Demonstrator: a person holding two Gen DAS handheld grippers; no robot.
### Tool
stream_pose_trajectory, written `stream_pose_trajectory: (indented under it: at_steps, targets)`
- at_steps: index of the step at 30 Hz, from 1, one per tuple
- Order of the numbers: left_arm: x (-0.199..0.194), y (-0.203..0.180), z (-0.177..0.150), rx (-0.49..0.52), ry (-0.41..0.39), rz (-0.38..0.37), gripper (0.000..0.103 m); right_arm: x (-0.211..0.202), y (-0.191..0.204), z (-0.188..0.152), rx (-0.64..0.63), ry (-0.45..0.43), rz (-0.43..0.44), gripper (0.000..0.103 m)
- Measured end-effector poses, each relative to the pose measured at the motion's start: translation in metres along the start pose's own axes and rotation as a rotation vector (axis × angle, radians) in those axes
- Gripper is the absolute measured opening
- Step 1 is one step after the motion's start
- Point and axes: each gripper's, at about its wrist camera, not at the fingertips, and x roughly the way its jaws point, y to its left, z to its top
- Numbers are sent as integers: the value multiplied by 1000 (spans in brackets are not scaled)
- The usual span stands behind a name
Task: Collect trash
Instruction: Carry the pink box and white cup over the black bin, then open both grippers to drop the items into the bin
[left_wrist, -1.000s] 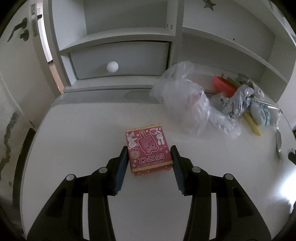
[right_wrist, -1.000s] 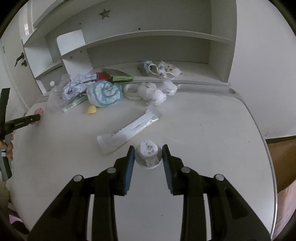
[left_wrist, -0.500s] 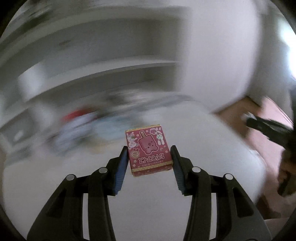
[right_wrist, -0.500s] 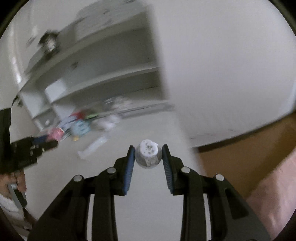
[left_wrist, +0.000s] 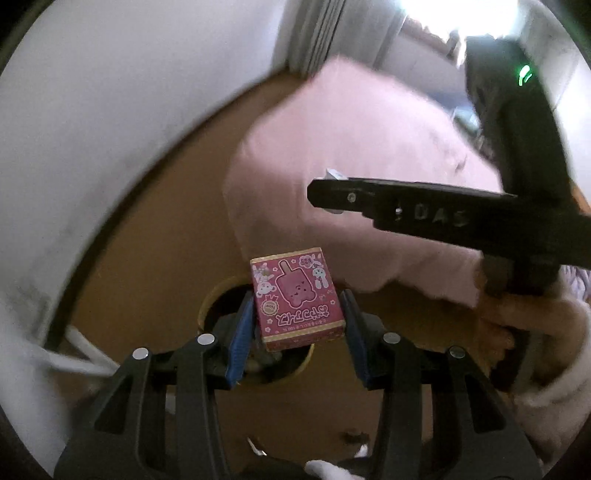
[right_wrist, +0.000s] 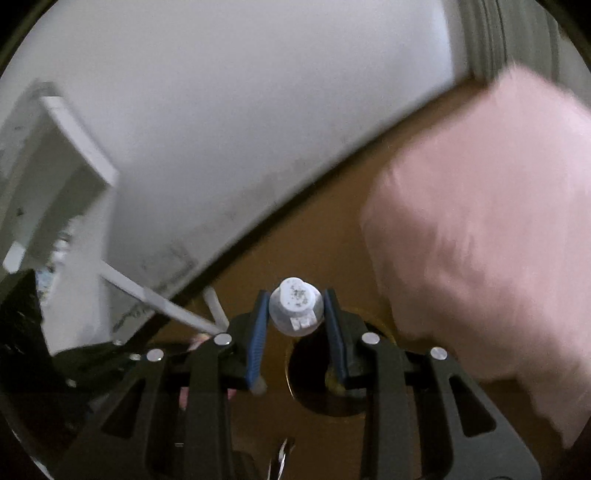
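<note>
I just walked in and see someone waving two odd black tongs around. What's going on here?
A person is clearing up trash with a handheld gripper in each hand. The left gripper is clamped on a small pink snack box, and the right gripper is clamped on a small white cap-like piece. Both are held above a round yellow-rimmed bin on the brown floor, beside a pink cushion. Nothing has been dropped in yet.

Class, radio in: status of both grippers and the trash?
Left gripper clamps pink box. Right gripper clamps white cap. Bin below both. Nothing in the way.
</note>
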Motion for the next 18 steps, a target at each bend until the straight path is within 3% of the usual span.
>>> stream_pose_trajectory:
  at_steps: [5,7,11,16,17,18]
  targets:
    - [125,46,-24,-140,232,39,45,118,-54,-39,135,273,24,31]
    - [162,68,-36,-199,310,29,45,147,-67,-53,165,342,19,31]
    - [190,89,-45,-242,375,18,45,185,-84,-69,228,416,19,31]
    - [191,87,-43,-253,345,-8,46,198,-84,-65,269,434,40,31]
    - [187,93,-43,-255,334,-6,52,199,-85,-61,278,432,42,39]
    - [190,93,-37,-260,322,-8,61,197,-90,-57,289,431,38,64]
